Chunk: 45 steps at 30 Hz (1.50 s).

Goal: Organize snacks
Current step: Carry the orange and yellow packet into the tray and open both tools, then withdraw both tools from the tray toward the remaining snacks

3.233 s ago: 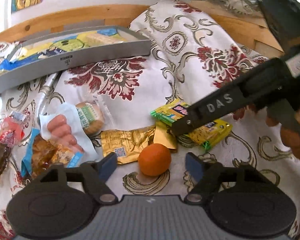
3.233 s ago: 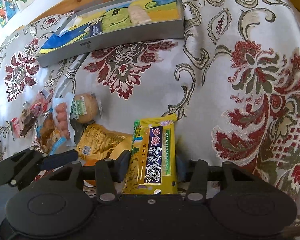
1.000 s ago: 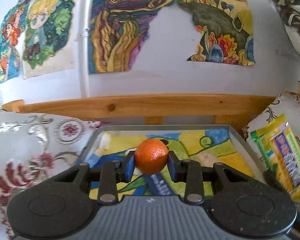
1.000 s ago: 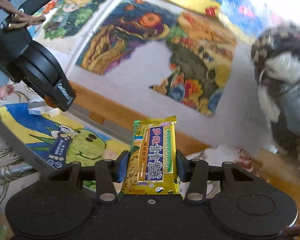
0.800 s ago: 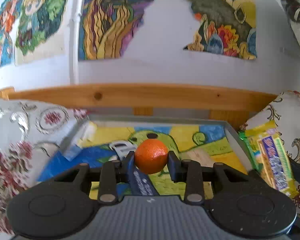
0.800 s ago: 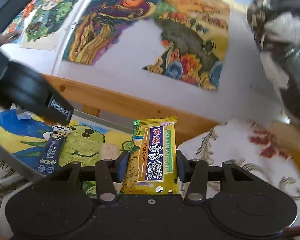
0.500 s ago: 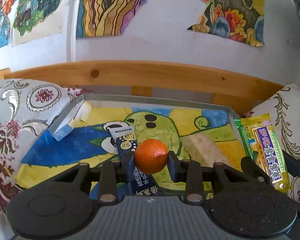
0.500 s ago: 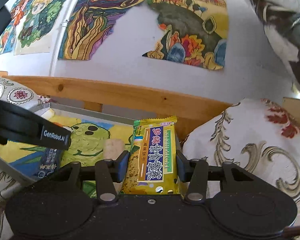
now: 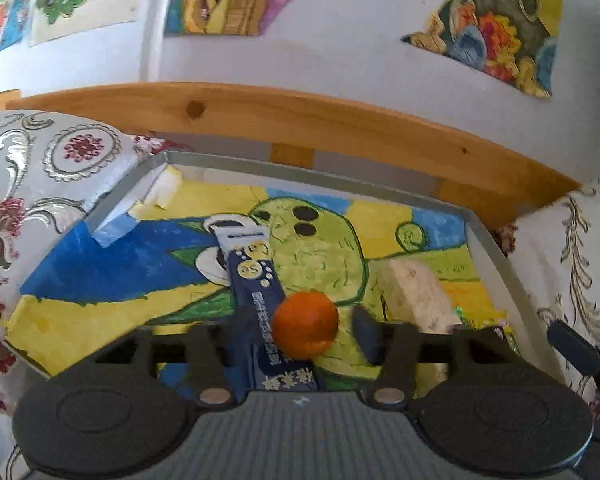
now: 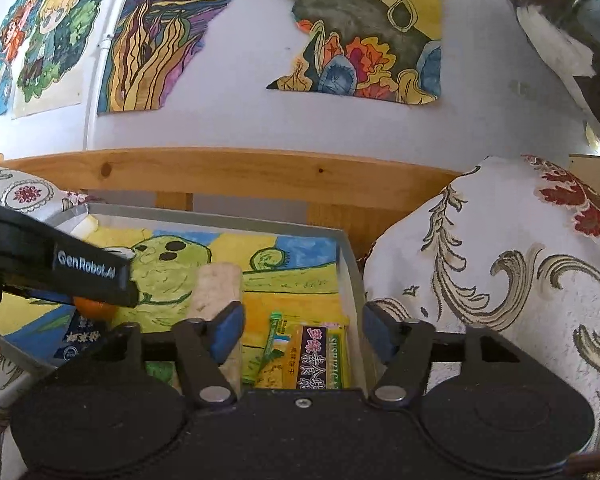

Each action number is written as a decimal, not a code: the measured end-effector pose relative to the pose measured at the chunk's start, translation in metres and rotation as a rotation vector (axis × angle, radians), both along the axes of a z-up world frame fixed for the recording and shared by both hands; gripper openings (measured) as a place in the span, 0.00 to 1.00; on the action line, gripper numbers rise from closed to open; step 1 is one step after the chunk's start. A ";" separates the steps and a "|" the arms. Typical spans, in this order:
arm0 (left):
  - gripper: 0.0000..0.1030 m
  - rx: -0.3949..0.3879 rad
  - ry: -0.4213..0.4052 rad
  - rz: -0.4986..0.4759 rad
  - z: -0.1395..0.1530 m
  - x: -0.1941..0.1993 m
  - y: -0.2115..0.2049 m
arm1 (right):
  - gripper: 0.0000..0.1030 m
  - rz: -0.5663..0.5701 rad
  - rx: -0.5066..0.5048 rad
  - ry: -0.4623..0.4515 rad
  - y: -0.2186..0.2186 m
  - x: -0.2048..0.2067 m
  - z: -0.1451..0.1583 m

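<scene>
I see a gray tray (image 9: 496, 248) with a bright green and yellow drawing inside it. It sits on a flowery cloth (image 9: 40, 168), in front of a wooden rail (image 9: 300, 116).

My left gripper (image 9: 306, 328) is over the tray. Its fingers are spread apart. The orange (image 9: 306, 326) is between them, but neither finger touches it. It lies right next to a dark blue pack (image 9: 260, 292) on the tray floor. A pale snack (image 9: 412, 292) lies just to the right.

My right gripper (image 10: 302, 330) is over the right end of the tray, and its fingers are wide apart too. The yellow pack (image 10: 316, 354) lies in the tray below them, close to the right wall, beside the pale snack.
</scene>
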<state>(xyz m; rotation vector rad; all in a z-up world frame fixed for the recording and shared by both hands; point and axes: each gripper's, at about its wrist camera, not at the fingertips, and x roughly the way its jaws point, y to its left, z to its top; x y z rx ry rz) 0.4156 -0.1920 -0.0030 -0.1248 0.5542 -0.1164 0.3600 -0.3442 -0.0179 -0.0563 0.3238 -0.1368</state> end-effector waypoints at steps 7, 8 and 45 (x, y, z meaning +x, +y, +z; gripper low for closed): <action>0.89 -0.011 -0.054 0.033 0.021 -0.017 0.011 | 0.87 -0.010 0.001 -0.064 0.002 -0.020 0.022; 0.91 -0.012 -0.064 0.041 0.025 -0.021 0.013 | 0.91 -0.013 0.006 -0.073 0.002 -0.024 0.026; 0.99 0.024 -0.187 0.047 0.080 -0.216 0.110 | 0.99 -0.022 0.116 -0.133 0.033 -0.249 0.087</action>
